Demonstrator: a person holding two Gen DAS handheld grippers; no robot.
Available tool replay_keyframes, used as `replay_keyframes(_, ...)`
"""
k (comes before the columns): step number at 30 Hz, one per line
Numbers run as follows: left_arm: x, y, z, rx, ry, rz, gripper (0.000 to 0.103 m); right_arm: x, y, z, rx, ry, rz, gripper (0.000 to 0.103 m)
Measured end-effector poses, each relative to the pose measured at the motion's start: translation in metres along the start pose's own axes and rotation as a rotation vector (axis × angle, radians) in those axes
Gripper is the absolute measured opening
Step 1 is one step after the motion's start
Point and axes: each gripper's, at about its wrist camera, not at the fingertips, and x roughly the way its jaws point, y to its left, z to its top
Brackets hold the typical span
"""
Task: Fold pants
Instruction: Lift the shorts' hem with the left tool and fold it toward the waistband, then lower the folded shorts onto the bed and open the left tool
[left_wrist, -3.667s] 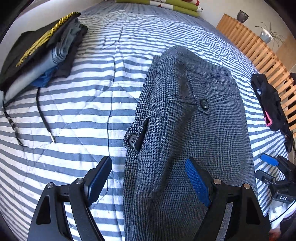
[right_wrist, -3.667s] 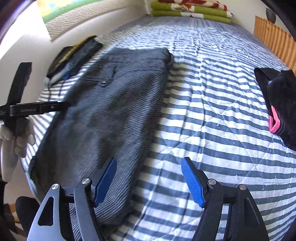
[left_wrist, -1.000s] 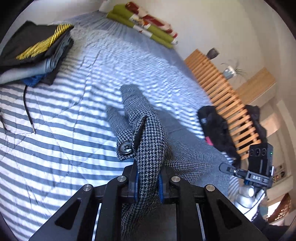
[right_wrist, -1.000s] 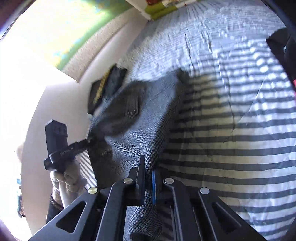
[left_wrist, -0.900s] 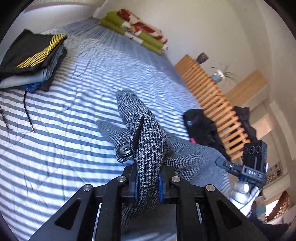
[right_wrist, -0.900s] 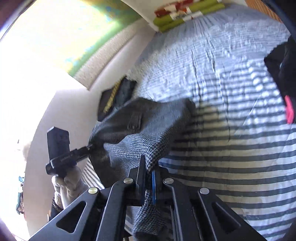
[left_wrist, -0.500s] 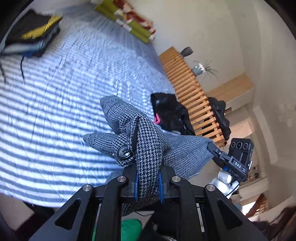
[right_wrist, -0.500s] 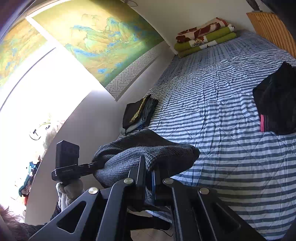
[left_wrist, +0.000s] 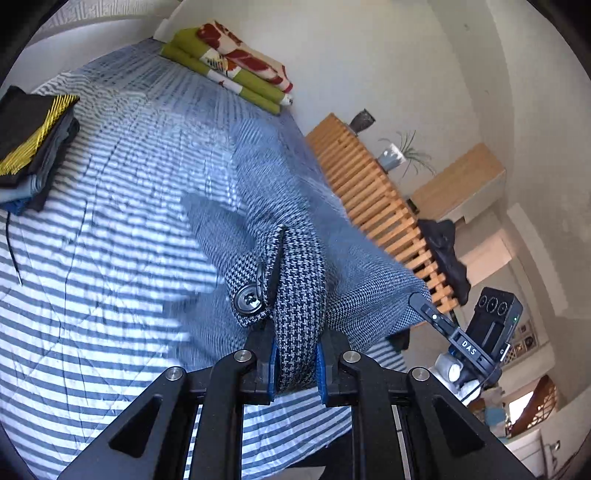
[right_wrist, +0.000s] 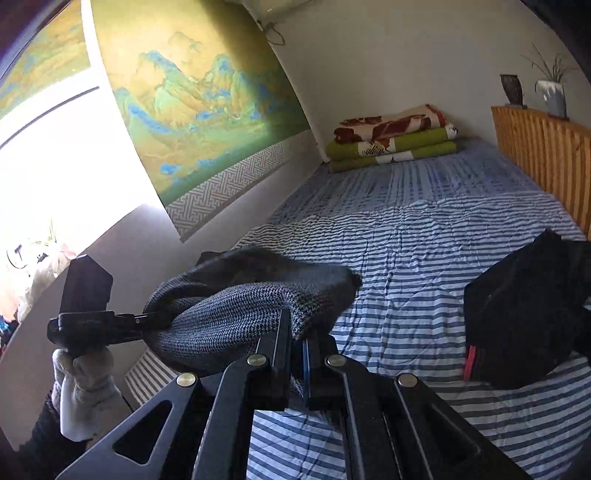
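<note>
Left wrist: both fingers pairs pinch the houndstooth pants, seemingly hanging bunched.

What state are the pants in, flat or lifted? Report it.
Lifted: the pants hang bunched, pinched between both grippers, left gripper and right gripper, above the striped bed.

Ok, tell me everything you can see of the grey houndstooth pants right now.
The grey houndstooth pants look like a woven black-and-white check fabric, with a dark button on a flap by a pocket slit. They are bunched and lifted, clamped at two spots: the left gripper is shut on a thick fold beside the button, and the right gripper is shut on another edge. The cloth sags between the grippers above the blue-and-white striped bedspread; its far end is motion-blurred.
</note>
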Motion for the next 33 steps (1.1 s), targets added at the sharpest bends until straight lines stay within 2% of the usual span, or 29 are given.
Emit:
replay_keyframes(3, 0.039, 0.038, -0.041, -0.047, 0.088, -0.005, 0.016, 0.021, -0.021, -0.047, 0.015, 0.098, -0.03, 0.004)
replay_keyframes(7, 0.093, 0.098, -0.123, -0.177, 0.253, 0.032, 0.016, 0.059, -0.051, -0.161, 0.022, 0.358, -0.078, 0.004)
replay_keyframes(9, 0.096, 0.107, -0.149, -0.19, 0.261, 0.032, 0.016, 0.065, -0.055, -0.197, 0.028, 0.444, -0.088, 0.004)
replay_keyframes(10, 0.093, 0.107, -0.156, -0.186, 0.254, 0.024, 0.016, 0.065, -0.055, -0.204, 0.022, 0.459, -0.085, 0.004)
replay_keyframes(13, 0.087, 0.104, -0.161, -0.163, 0.237, 0.038, 0.019, 0.057, -0.047, -0.2, -0.021, 0.468, -0.072, 0.005)
replay_keyframes(16, 0.088, 0.106, -0.157, -0.167, 0.261, 0.033, 0.024, 0.051, -0.042, -0.188, -0.044, 0.498, -0.041, 0.011)
replay_keyframes(18, 0.088, 0.108, -0.153, -0.171, 0.272, 0.029, 0.025, 0.046, -0.044, -0.179, -0.03, 0.489, -0.017, 0.028)
replay_keyframes(20, 0.09, 0.104, -0.147, -0.158, 0.285, 0.04, 0.031, 0.045, -0.05, -0.167, 0.012, 0.458, 0.005, 0.038)
replay_keyframes(23, 0.092, 0.101, -0.143, -0.166, 0.302, 0.023, 0.042, 0.054, -0.056, -0.155, 0.07, 0.471, 0.042, 0.043)
replay_keyframes(26, 0.093, 0.097, -0.137, -0.149, 0.298, 0.041, 0.042, 0.08, -0.065, -0.146, 0.123, 0.503, 0.011, 0.046)
replay_keyframes(27, 0.093, 0.097, -0.136, -0.145, 0.292, 0.046, 0.04, 0.089, -0.07, -0.147, 0.147, 0.522, 0.007, 0.045)
replay_keyframes(28, 0.092, 0.096, -0.135, -0.138, 0.288, 0.052, 0.031, 0.096, -0.072, -0.148, 0.178, 0.539, 0.0, 0.044)
replay_keyframes(29, 0.09, 0.095, -0.135, -0.117, 0.285, 0.068, 0.02, 0.1, -0.074, -0.15, 0.204, 0.549, 0.0, 0.027)
replay_keyframes(30, 0.09, 0.09, -0.133, -0.1, 0.277, 0.077, 0.02, 0.102, -0.073, -0.151, 0.213, 0.564, 0.002, 0.006)
replay_keyframes(33, 0.074, 0.082, -0.134, -0.091, 0.24, 0.052, 0.017, 0.082, -0.056, -0.146, 0.138, 0.502, -0.008, 0.004)
